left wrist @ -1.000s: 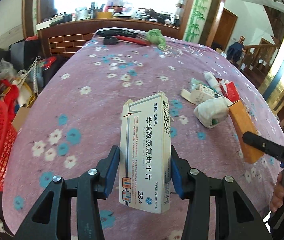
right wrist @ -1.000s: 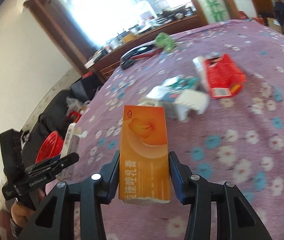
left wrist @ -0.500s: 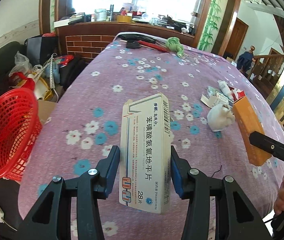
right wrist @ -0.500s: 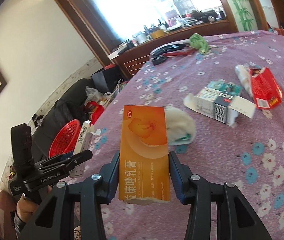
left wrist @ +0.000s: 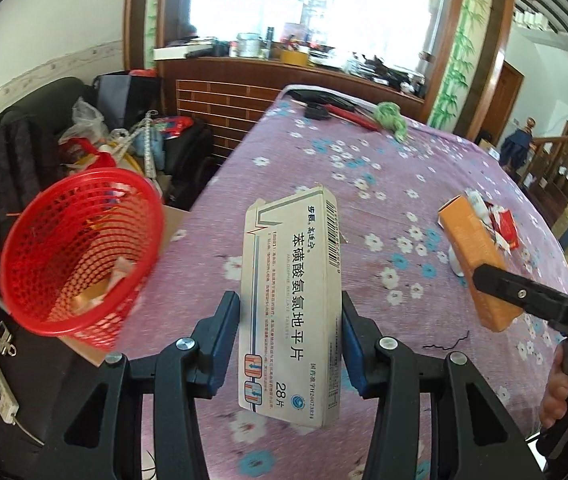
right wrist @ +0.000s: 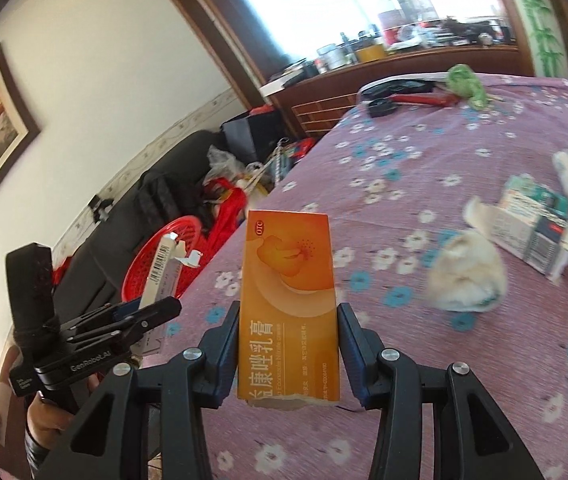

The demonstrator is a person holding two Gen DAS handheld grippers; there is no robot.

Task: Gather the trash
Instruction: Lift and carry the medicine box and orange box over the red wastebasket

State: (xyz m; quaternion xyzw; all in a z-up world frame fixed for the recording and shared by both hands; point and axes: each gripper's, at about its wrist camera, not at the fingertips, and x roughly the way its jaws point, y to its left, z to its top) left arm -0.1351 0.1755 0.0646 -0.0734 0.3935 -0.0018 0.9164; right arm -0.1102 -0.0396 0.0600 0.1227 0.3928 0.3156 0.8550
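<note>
My left gripper [left wrist: 290, 344] is shut on a white medicine box [left wrist: 292, 300] and holds it above the left edge of the table. A red mesh basket [left wrist: 79, 256] with some paper scraps in it stands off that edge, left of the box. My right gripper [right wrist: 288, 354] is shut on an orange medicine box [right wrist: 288, 300], held above the table. The orange box also shows in the left wrist view [left wrist: 474, 264], and the white box in the right wrist view [right wrist: 161, 276], in front of the basket [right wrist: 163, 256].
A purple flowered tablecloth [left wrist: 364, 184] covers the table. A crumpled white tissue [right wrist: 466, 276], an opened white-and-teal carton [right wrist: 532, 228] and a red packet [left wrist: 502, 224] lie at the right. Tools and a green cloth [left wrist: 392, 116] lie at the far end. Bags clutter the floor at left.
Both grippers have pulled back and swung left with their boxes. The red basket has come much closer to the left gripper and sits beside the white box.
</note>
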